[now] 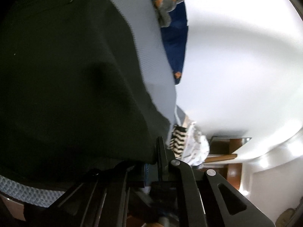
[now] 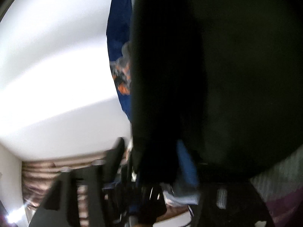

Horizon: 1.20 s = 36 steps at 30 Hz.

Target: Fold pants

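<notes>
Pinching the pants (image 1: 66, 75) edge, the left gripper (image 1: 151, 168) is closed on cloth; the right gripper (image 2: 151, 160) stands parted around a fold, unclamped. Next: regrip.

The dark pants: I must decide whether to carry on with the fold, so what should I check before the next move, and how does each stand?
1. Left gripper shut on the dark pants: ok.
2. Right gripper grip: not ok; jaws stand apart, with the pants' dark fabric between them.
3. Pants over the light blue bed sheet: ok.
4. Fold edges aligned: cannot tell, fabric fills both views.
5. Blue patterned cloth clear of pants: cannot tell.
</notes>
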### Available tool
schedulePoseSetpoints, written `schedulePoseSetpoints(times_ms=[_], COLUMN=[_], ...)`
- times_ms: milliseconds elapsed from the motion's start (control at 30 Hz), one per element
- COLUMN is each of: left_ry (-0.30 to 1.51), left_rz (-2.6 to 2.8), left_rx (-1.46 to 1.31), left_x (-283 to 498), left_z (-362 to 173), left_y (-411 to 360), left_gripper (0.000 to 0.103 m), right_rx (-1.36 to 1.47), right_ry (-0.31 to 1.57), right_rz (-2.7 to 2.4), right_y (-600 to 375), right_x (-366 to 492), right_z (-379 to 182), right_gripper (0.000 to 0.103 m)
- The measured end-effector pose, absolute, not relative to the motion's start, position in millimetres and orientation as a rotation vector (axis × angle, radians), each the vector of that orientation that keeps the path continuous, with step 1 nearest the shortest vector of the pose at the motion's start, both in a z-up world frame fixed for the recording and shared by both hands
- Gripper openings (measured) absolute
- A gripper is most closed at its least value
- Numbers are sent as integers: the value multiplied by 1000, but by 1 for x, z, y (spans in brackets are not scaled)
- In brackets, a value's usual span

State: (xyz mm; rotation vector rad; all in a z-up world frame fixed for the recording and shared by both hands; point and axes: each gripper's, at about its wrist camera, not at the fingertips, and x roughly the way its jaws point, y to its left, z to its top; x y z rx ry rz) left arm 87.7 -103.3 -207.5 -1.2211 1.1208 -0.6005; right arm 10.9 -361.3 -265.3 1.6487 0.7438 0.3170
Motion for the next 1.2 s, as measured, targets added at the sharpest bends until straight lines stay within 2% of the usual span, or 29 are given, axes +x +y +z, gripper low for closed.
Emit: schedulePoseSetpoints(times_ms=[233,500,633,767,933,1033,1200], left_ry=[1099,1067,1082,1112,1126,1125,1140], left_rz=[-627,-627,-632,-623,-617,-622,-617], left_rx=[-1299,-1288,-1273,-1274,-1269,-1255,-1246], left_x=[95,94,83,81,80,81,88], left_z=[-200,-194,-197,-203,-204,-202,-203], left_y=[-101,-90,-87,-90,-91,-92,-97], left_gripper=[7,7,7,7,7,7,8], right_rx=[1720,1626,1599,1611,1604,1560,1516], right_ry=[580,323,292,362,353,395,506], right_rz=[349,146,142,100,53,-5,-89], right_y=[-391,-481,-508,-521,-540,-556,-572], right_x=[54,48,50,56,56,59,66], right_z=[-274,-257,-253,-265,-264,-260,-265], right_gripper=[61,61,61,60,41,19,6])
